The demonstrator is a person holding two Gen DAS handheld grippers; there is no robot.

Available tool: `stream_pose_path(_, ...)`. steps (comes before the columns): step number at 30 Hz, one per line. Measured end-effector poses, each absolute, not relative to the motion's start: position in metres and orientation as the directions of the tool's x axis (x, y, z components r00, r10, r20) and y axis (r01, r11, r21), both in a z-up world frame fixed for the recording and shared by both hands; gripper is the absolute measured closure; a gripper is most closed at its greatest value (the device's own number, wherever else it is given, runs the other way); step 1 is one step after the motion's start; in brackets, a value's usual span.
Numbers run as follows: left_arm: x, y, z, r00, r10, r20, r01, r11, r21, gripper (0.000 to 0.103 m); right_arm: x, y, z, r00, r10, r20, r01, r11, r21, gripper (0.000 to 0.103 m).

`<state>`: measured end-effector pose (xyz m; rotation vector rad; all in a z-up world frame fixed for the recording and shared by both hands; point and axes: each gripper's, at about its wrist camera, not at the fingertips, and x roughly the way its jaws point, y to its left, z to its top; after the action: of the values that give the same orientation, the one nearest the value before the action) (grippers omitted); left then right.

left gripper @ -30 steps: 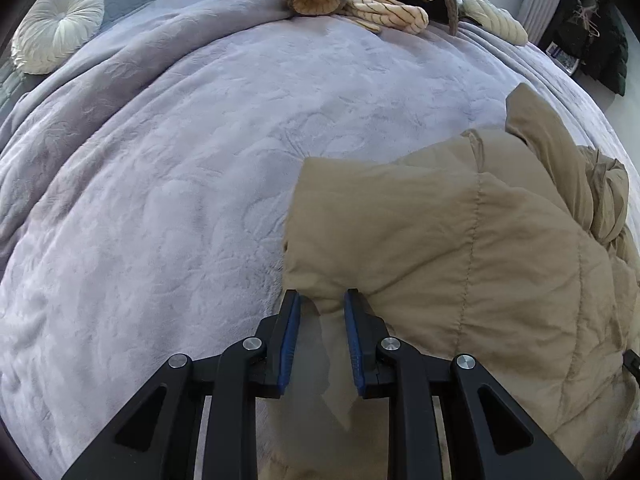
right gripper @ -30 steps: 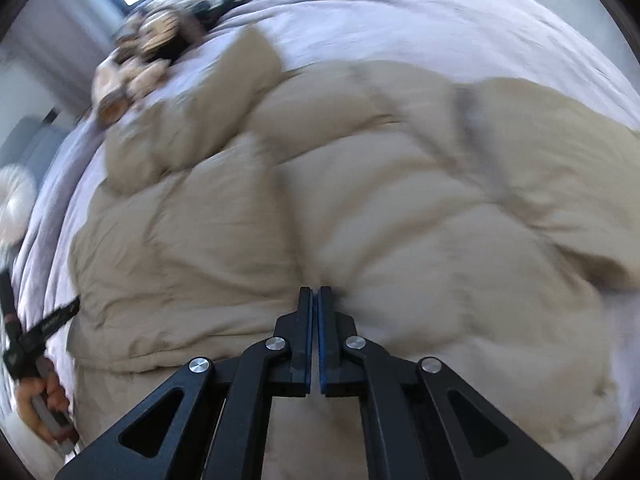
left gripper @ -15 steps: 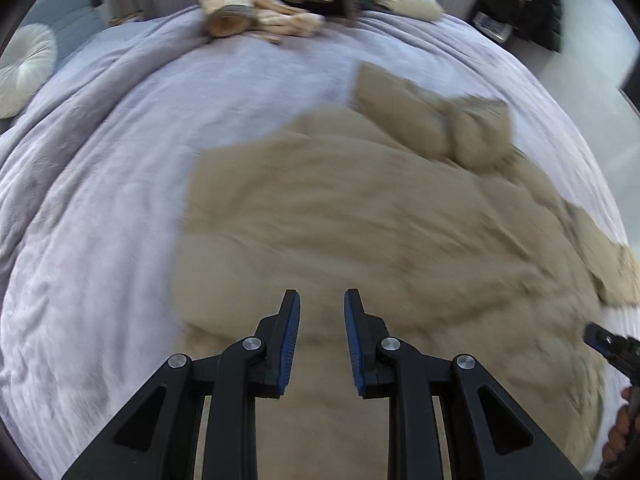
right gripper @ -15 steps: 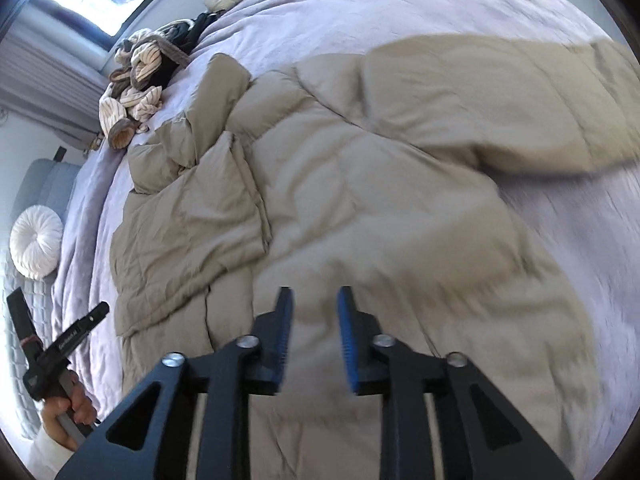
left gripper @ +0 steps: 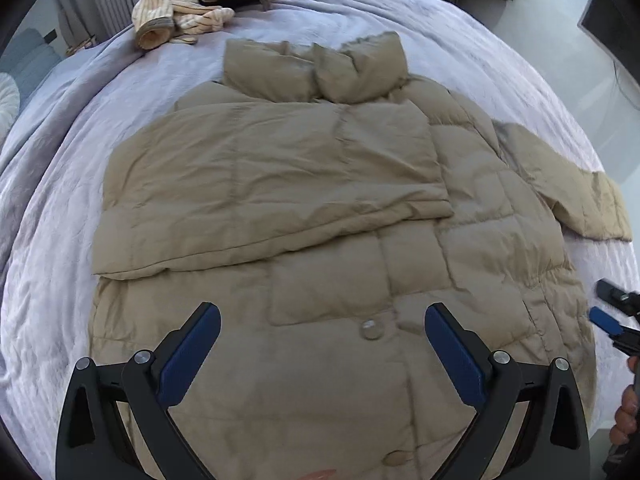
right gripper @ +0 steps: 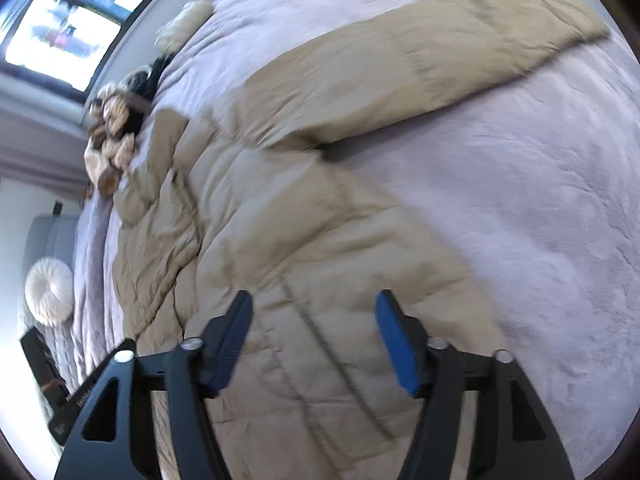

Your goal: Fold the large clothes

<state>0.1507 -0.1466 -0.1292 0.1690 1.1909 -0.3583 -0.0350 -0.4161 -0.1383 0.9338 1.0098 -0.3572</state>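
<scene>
The left wrist view takes in the whole tan puffer jacket (left gripper: 320, 200), spread flat on the lilac bedspread (left gripper: 60, 200), its left sleeve folded across the chest, its collar at the far end and a round button (left gripper: 371, 329) near the hem; only this view shows the right gripper (left gripper: 608, 312) at the jacket's right edge, with fingers of the hand (left gripper: 626, 420) behind it; the right wrist view, blurred, alone shows the jacket's other sleeve (right gripper: 440, 52) stretched out straight from the jacket over the bedspread (right gripper: 540, 220), a window beyond the jacket's collar end, and a round white cushion (right gripper: 49, 292) left of the jacket. The left gripper (left gripper: 322, 322) has just been opening and stands wide above the hem, nothing between its blue pads; the right gripper (right gripper: 314, 310) has also just been opening, empty over the quilted side. The jacket is puffy, stitched in squares, creased; the bedspread is plush; striped knitwear (left gripper: 188, 12) lies heaped beyond the collar.
</scene>
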Motion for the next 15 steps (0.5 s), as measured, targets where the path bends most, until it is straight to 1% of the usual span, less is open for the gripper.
stream_pose_path(1,0.15,-0.151,-0.13,0.318,-0.182,-0.931,0.36,0.931,-0.059,0.001,-0.04,-0.424,-0.138,0.525,0.139,-0.84,0.653,0.567,0.502,0.021)
stream_pose_path(3,0.15,-0.162,-0.134,0.304,-0.177,-0.936,0.36,0.931,-0.059,0.001,-0.048,-0.438,-0.137,0.535,0.122,-0.836,0.666,0.548,0.507,0.02)
stream_pose_path(4,0.149,-0.168,-0.135,0.302,-0.168,-0.938,0.362,0.931,-0.05,0.001,-0.052,-0.447,-0.137,0.541,0.114,-0.833,0.674,0.535,0.51,0.013)
stream_pose_path(5,0.149,-0.172,-0.136,0.302,-0.163,-0.939,0.364,0.93,-0.044,0.001,-0.055,-0.454,-0.137,0.547,0.109,-0.83,0.679,0.522,0.516,0.0)
stream_pose_path(7,0.149,-0.184,-0.139,0.297,-0.159,-0.941,0.367,0.929,-0.041,0.001,-0.063,-0.473,-0.137,0.577,0.096,-0.811,0.682,0.489,0.544,0.0)
stream_pose_path(11,0.152,-0.199,-0.147,0.255,-0.171,-0.952,0.364,0.929,-0.07,0.001,-0.071,-0.502,-0.14,0.592,0.056,-0.804,0.694,0.47,0.545,0.0)
stream_pose_path(13,0.153,-0.206,-0.152,0.228,-0.177,-0.957,0.365,0.927,-0.084,0.001,-0.073,-0.518,-0.145,0.581,0.038,-0.813,0.713,0.457,0.531,0.0)
stream_pose_path(15,0.152,-0.212,-0.151,0.248,-0.163,-0.955,0.362,0.93,-0.064,0.001,-0.073,-0.538,-0.149,0.563,0.026,-0.826,0.738,0.434,0.517,0.0)
